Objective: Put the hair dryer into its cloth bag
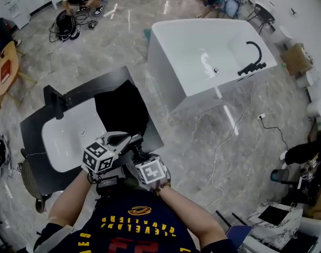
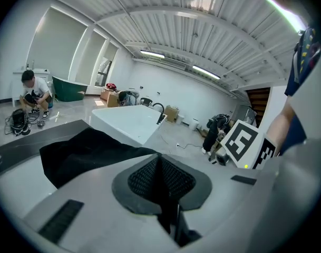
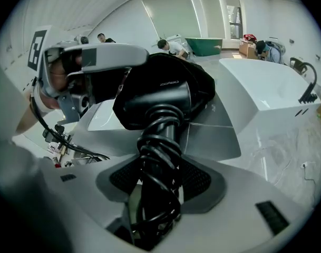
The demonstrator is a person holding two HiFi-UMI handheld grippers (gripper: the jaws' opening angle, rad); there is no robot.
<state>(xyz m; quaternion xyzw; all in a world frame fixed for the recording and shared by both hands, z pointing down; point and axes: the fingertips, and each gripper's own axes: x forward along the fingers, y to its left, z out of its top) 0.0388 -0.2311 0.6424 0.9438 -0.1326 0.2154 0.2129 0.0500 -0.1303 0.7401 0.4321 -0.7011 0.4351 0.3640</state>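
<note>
A black hair dryer (image 3: 161, 96) with its cord wound round the handle stands between the jaws of my right gripper (image 3: 160, 179), which is shut on that handle. In the head view only a dark part of the dryer (image 1: 136, 147) shows, between the two marker cubes. The black cloth bag (image 1: 120, 109) lies flat on the black counter beyond the grippers, and the left gripper view shows the bag (image 2: 91, 151) ahead and to the left. My left gripper (image 2: 160, 166) is shut with nothing seen between its pads. The left gripper (image 3: 105, 57) hovers beside the dryer's head.
The black counter (image 1: 149, 136) holds a white basin (image 1: 70, 133) and a black faucet (image 1: 57, 101). A white bathtub (image 1: 207, 51) stands to the right, and a white cable (image 1: 229, 136) trails on the floor. People sit on the floor at the back.
</note>
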